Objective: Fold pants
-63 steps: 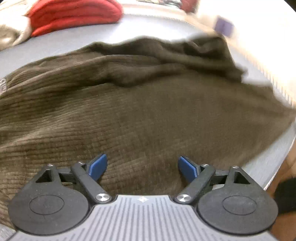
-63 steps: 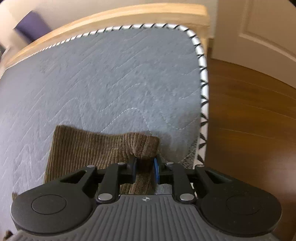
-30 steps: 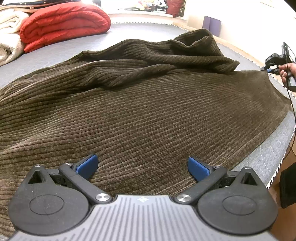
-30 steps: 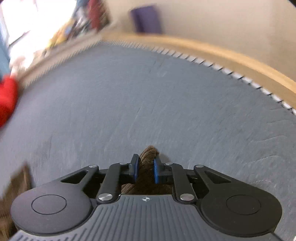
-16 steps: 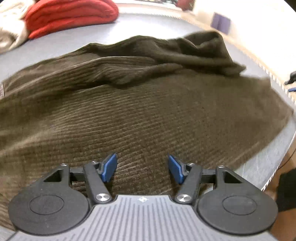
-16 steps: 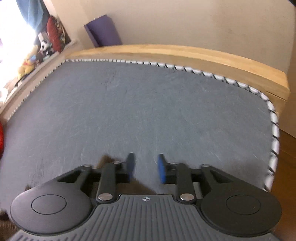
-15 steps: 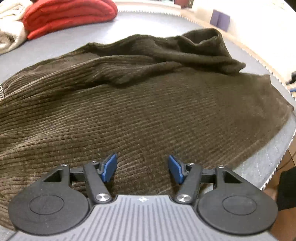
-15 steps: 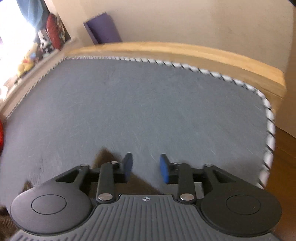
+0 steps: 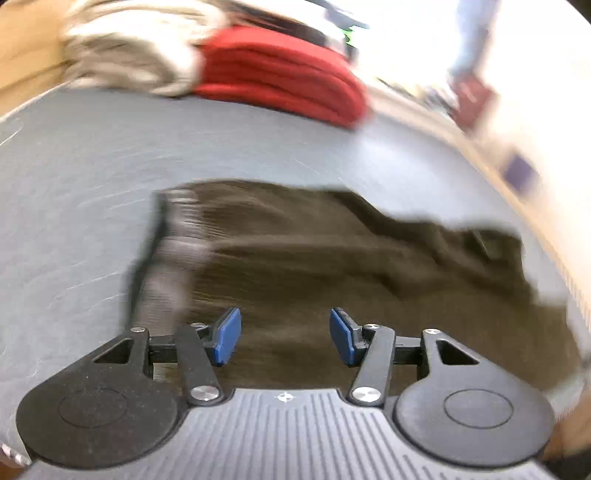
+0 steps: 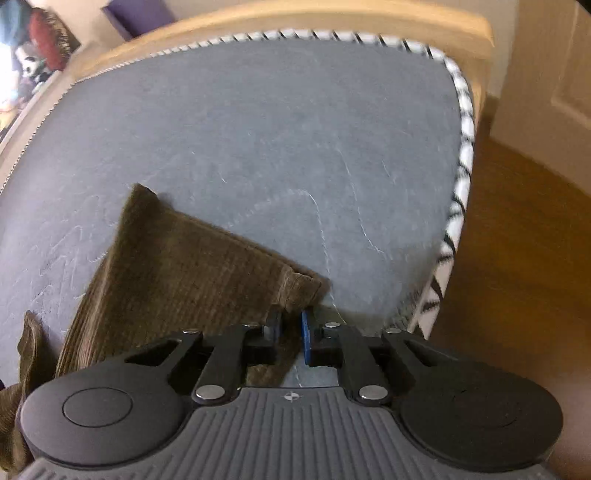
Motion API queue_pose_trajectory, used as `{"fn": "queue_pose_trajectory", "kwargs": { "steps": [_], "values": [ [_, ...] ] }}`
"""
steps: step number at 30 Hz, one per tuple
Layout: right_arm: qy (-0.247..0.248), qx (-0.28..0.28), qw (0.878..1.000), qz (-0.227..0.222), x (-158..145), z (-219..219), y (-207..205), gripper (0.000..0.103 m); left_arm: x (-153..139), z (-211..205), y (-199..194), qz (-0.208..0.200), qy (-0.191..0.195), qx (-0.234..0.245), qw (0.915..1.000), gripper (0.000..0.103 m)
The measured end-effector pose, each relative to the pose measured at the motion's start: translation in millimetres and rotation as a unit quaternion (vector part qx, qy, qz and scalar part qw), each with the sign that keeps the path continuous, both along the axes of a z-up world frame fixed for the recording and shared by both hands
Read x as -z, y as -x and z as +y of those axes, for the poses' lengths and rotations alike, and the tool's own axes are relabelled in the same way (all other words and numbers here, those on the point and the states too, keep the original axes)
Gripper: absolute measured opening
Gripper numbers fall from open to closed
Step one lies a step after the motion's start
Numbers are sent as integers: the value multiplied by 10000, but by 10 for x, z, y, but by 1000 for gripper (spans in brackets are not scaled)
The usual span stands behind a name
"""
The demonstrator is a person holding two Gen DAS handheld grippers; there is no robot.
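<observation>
The left view is motion-blurred: left gripper (image 9: 285, 336) gapes wide over the pants (image 9: 332, 266). The right gripper (image 10: 291, 334) pinches their corner near the mattress (image 10: 258, 129) edge, lower right.

You had a grey quilted mattress (image 10: 280, 140) as your work surface, edged with black-and-white piping (image 10: 461, 155) and set in a light wooden frame (image 10: 476, 26). A folded red blanket (image 9: 280, 70) lay at its far side, just beside a blurred pale bundle (image 9: 129, 55). Brown wooden floor (image 10: 517, 236) showed off the mattress's corner.
</observation>
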State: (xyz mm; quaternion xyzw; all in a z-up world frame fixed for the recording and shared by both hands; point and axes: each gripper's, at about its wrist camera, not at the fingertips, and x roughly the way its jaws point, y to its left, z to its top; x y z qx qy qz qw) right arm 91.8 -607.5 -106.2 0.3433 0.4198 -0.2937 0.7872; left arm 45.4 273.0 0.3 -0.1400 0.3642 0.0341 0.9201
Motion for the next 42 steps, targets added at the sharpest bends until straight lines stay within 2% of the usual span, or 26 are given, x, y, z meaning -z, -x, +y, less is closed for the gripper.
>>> {"fn": "queue_pose_trajectory", "kwargs": {
  "steps": [2,5,7,8,12,14,15,16,17,18,19,21,23,24,25,26,27,29,31,33,34,36,38,39,41,42],
  "values": [
    [144,209,9997,-13,-86,0,45,7,13,200,-6,98,-148,-456,9988,58],
    [-103,753,9968,226,-38,-110,114,8,158,533,-95,475,419,-998,9930,65],
    [-78,743,9968,295,-49,-84,104,10,248,660,-175,800,475,-1333,9867,83],
    [56,738,9969,282,-104,-62,91,12,293,726,-209,946,528,-1470,9832,84],
    [943,785,9924,116,-453,103,109,18,540,961,-334,1623,1033,-1616,9679,85],
    [949,659,9929,-292,-603,196,146,19,664,1019,-393,1993,1274,-1586,9586,85],
    [922,560,9931,-462,-667,247,150,20,666,1050,-380,1979,1314,-1574,9585,86],
    [876,417,9933,-635,-712,309,147,20,650,1054,-371,1924,1311,-1540,9603,76],
    [797,199,9932,-827,-767,400,128,24,628,1046,-353,1877,1289,-1481,9624,61],
    [736,-3,9926,-965,-805,485,115,27,578,1036,-320,1814,1149,-1519,9648,38],
    [691,-190,9916,-1078,-852,544,132,27,494,1025,-240,1595,1068,-1665,9672,27],
    [636,-564,9879,-1296,-921,724,91,27,329,938,-81,1168,788,-1869,9722,24],
    [665,-905,9826,-1476,-977,904,62,27,278,810,-47,1283,439,-1935,9717,24],
    [717,-1109,9788,-1566,-994,1017,55,28,322,797,-79,1566,380,-1975,9670,30],
    [757,-1286,9756,-1609,-994,1114,53,28,371,817,-113,1869,301,-2086,9595,45],
    [775,-1476,9728,-1608,-989,1227,45,29,385,835,-126,1982,238,-2176,9554,51],
    [753,-1666,9704,-1578,-952,1333,34,29,361,824,-154,1991,77,-2206,9548,56],
    [597,-1987,9671,-1473,-870,1526,15,29,235,712,-101,1619,-302,-2247,9604,54],
    [283,-2332,9630,-1324,-735,1708,-19,31,50,525,24,903,-701,-1987,9734,55],
    [22,-2654,9581,-1080,-620,1897,-74,31,-34,336,77,522,-845,-1369,9856,55],
    [-29,-2826,9538,-1015,-572,1971,-114,31,-46,239,72,444,-820,-921,9914,55],
    [-39,-3307,9399,-848,-490,2159,-176,32,-22,103,30,526,-744,-259,9955,55],
    [-5,-3724,9267,-497,-402,2306,-237,32,41,-19,-46,789,-768,271,9935,55],
    [-17,-3873,9215,-279,-346,2348,-265,34,146,-80,-127,1204,-788,563,9880,55],
    [6,-4056,9133,379,-132,2400,-300,34,383,-202,-307,2226,-692,913,9681,55],
    [55,-4092,9114,440,-85,2394,-293,33,410,-257,-319,2263,-766,971,9662,58]
  ]
}}
